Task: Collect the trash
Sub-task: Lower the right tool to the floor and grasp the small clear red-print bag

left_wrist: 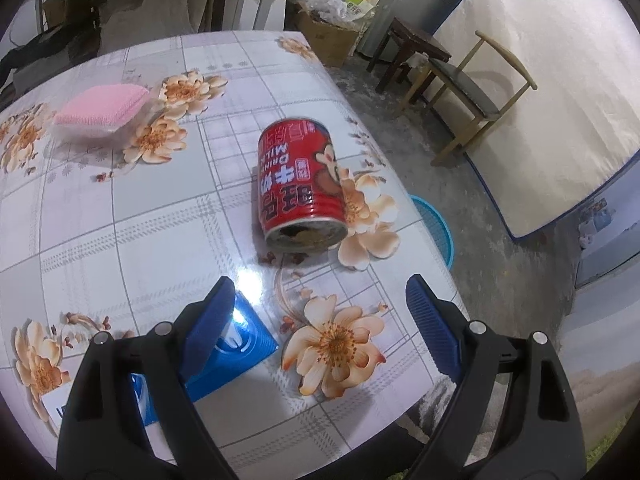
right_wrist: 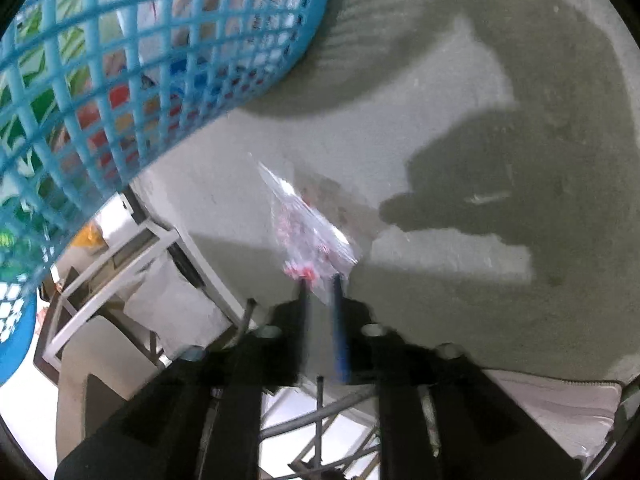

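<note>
On the table (left_wrist: 120,208) a can (left_wrist: 298,184) lies on its side, a sponge (left_wrist: 102,114) far left, a basket (left_wrist: 436,226) beyond the right edge.

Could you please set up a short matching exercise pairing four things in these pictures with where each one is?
Things:
1. red milk drink can
2. pink knitted pad
3. clear plastic wrapper with red print
4. blue mesh plastic basket

Places:
A. at the right hand-held gripper's fingertips
B. far left of the floral table
C. standing on the concrete floor
D. lying on its side mid-table

Pairs: 1-D, 2-B, 3-A, 4-C
</note>
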The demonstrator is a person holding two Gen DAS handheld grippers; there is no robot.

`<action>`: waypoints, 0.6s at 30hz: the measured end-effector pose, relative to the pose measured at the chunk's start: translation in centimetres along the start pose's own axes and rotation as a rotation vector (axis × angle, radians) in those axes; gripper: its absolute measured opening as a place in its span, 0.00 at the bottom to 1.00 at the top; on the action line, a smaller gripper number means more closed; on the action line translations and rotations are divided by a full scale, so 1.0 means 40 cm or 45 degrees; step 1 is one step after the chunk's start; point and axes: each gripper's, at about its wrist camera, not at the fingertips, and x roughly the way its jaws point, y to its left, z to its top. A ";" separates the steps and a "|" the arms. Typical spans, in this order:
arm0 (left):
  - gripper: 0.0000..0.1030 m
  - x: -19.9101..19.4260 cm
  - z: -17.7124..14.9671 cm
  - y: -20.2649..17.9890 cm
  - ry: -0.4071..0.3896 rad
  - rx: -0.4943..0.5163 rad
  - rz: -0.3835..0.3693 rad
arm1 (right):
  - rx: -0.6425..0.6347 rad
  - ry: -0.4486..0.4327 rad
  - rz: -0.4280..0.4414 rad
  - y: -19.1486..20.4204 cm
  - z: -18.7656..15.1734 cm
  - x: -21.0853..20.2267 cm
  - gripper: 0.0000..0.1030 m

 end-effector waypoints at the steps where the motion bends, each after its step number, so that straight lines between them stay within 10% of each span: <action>1: 0.81 0.002 0.000 0.002 0.003 -0.003 0.004 | 0.004 -0.030 -0.017 0.003 0.003 0.001 0.47; 18: 0.81 0.042 0.031 0.020 0.050 -0.001 0.051 | 0.131 -0.032 -0.075 0.000 0.034 0.091 0.52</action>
